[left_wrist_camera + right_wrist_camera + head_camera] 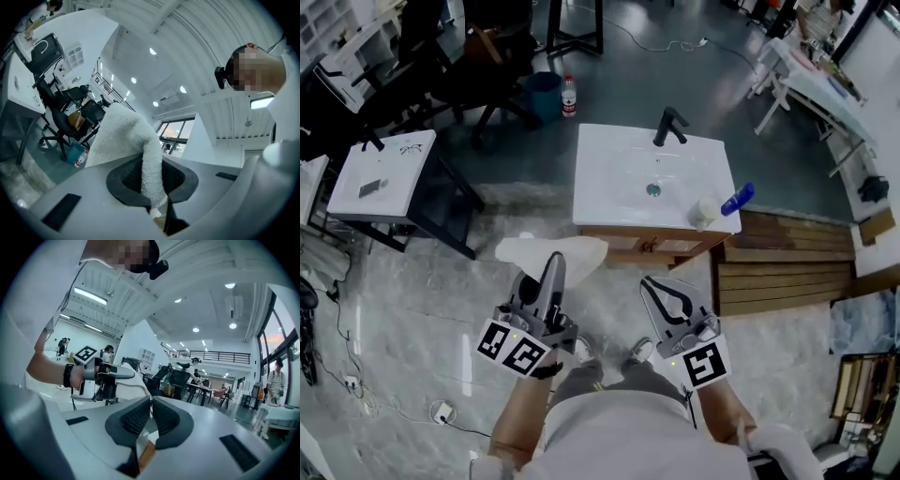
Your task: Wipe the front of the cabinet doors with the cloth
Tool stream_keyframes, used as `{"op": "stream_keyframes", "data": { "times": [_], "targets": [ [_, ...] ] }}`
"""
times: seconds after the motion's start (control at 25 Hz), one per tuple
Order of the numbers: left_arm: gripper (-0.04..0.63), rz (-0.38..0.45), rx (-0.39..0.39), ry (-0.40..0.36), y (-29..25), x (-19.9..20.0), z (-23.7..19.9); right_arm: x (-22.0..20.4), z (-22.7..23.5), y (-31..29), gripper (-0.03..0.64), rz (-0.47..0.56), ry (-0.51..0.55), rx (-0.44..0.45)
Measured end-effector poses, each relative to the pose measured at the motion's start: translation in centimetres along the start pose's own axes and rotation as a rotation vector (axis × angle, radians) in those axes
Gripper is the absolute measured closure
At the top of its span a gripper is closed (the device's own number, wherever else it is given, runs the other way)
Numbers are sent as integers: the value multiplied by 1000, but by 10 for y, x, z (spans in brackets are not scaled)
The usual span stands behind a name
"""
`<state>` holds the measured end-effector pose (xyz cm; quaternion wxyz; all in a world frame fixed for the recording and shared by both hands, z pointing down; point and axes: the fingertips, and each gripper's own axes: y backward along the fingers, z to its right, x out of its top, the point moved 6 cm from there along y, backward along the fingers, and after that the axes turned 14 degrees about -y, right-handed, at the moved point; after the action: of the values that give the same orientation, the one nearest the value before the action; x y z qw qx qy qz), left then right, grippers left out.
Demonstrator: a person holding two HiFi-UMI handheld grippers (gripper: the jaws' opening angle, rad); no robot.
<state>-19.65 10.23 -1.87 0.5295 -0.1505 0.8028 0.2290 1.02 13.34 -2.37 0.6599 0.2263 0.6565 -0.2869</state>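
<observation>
A white terry cloth hangs from my left gripper, which is shut on it; in the left gripper view the cloth drapes over and between the jaws of the left gripper. The wooden cabinet doors sit under a white sink top just ahead, a short way beyond both grippers. My right gripper is held beside the left one, its jaws pressed together on nothing, as the right gripper view shows. That view also catches the left gripper and the cloth at its left.
A black faucet, a blue bottle and a white cup are on the sink top. Wooden planks lie to the right. A second white basin on a black stand is at left. A blue bin stands behind.
</observation>
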Motion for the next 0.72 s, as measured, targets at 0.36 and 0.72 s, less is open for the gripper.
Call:
{"op": "stream_keyframes", "data": {
  "times": [0.36, 0.72],
  "targets": [
    [543, 67, -33, -65, -7, 20, 54, 38, 27, 39, 572, 94, 51, -25],
    [543, 87, -17, -102, -28, 24, 76, 54, 69, 63, 572, 129, 53, -51]
  ]
}}
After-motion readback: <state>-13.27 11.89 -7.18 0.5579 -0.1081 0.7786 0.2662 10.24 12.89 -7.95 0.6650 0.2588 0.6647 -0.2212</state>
